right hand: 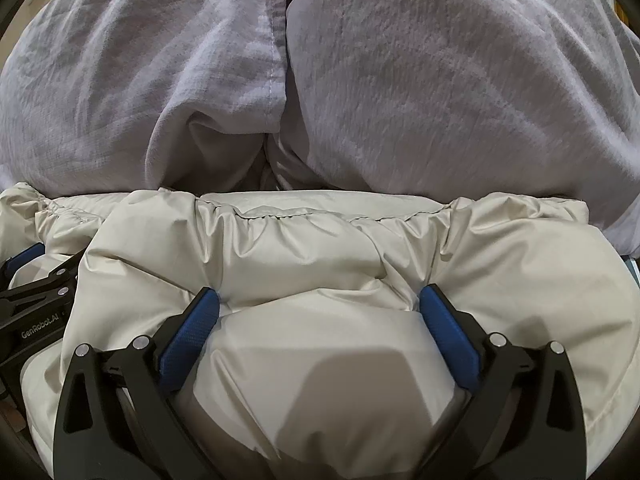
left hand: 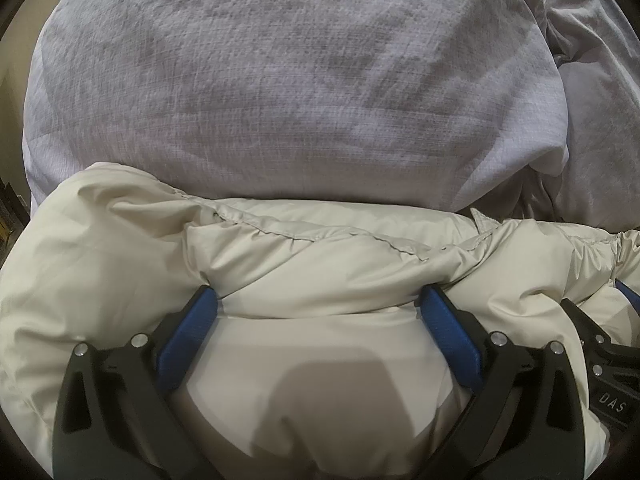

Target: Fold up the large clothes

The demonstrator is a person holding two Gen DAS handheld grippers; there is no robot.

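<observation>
A cream puffy jacket (left hand: 304,264) lies bunched on a bed and fills the lower half of both views (right hand: 320,264). My left gripper (left hand: 318,304) is open, its blue pads (left hand: 188,332) pressed into the padded fabric, which bulges between them. My right gripper (right hand: 320,304) is open in the same way, blue pads (right hand: 448,328) sunk into the jacket. The two grippers are side by side: the right one shows at the right edge of the left wrist view (left hand: 600,360), the left one at the left edge of the right wrist view (right hand: 36,280).
Pale lilac-grey bedding (left hand: 280,80) lies beyond the jacket. In the right wrist view it forms two rumpled mounds (right hand: 440,80) with a deep crease (right hand: 280,80) between them. A dark room edge shows at far left (left hand: 12,208).
</observation>
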